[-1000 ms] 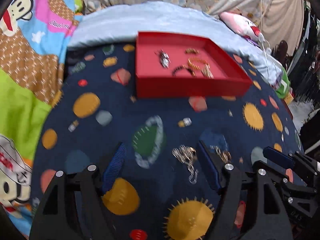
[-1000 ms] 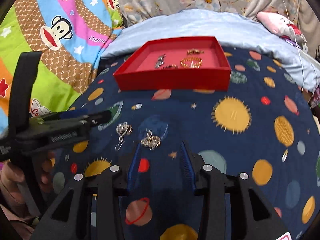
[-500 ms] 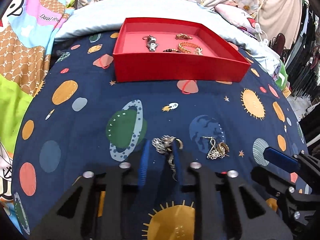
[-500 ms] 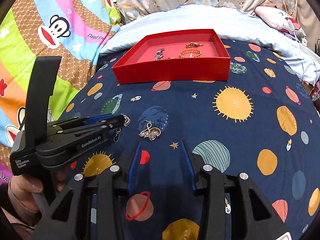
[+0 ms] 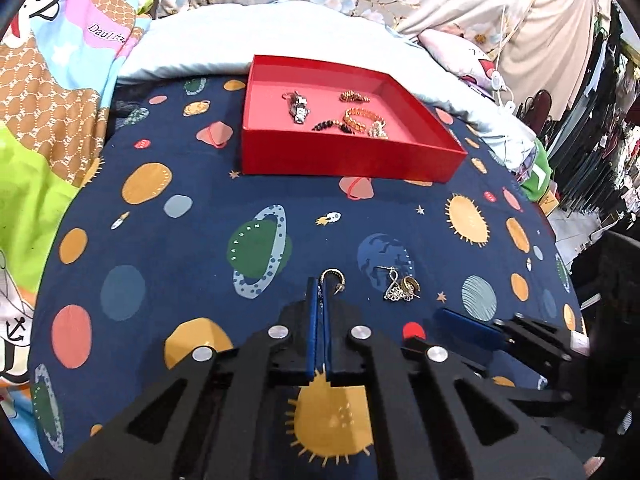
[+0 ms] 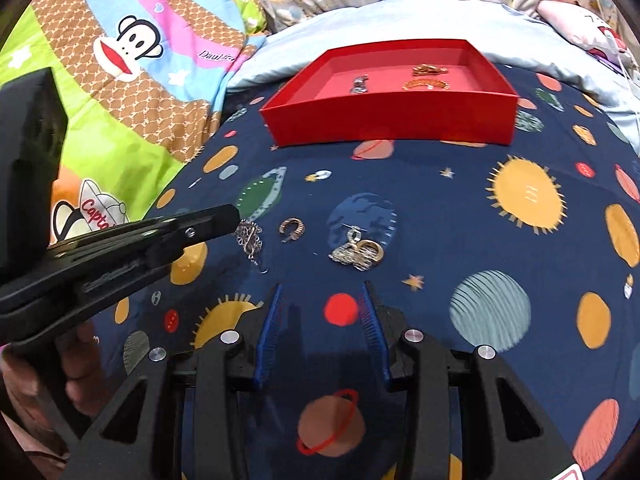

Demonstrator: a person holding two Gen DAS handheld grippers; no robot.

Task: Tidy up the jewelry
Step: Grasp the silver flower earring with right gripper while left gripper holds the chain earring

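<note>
Left gripper (image 5: pixel 320 286): blue-padded fingers pressed together on a silver filigree drop earring (image 6: pixel 250 236); from its own camera only a sliver of metal shows between the pads.
Right-wrist view adds: the left gripper (image 6: pixel 230 220) seen from the side, the filigree earring hanging from its tip down to the cloth, its hook touching the fabric.
Right gripper (image 6: pixel 322 296): fingers spread wide, nothing between them, hovering over the cloth near a red dot in the print.
Left-wrist view adds: the right gripper's blue pad (image 5: pixel 468 322) at lower right.
Gold hoop earring (image 5: pixel 334 278): lies on the cloth just beyond the left gripper's tips; in the right view (image 6: pixel 292 228) it sits beside the dangling earring.
Tangled silver-and-gold earring cluster (image 5: pixel 402 288): on the cloth right of the hoop, apart from it; also (image 6: pixel 356 252).
Shallow red cardboard tray (image 5: pixel 348 164): far side of the cloth, holding a silver watch-like piece (image 5: pixel 298 106), a gold beaded bracelet (image 5: pixel 358 116), a dark beaded strand (image 5: pixel 332 125) and a small gold chain piece (image 5: pixel 354 97).
Surface: navy space-print cloth (image 5: pixel 180 248) with planets and suns, spread over a bed.
Room: monkey-print quilt (image 6: pixel 132 44) to the left, pale blue pillow (image 5: pixel 240 40) behind the tray, floral fabric beyond, hanging clothes at far right.
Hard to make out: the tray's front wall hides the dark strand in the right view; the holding hand is only partly in frame.
</note>
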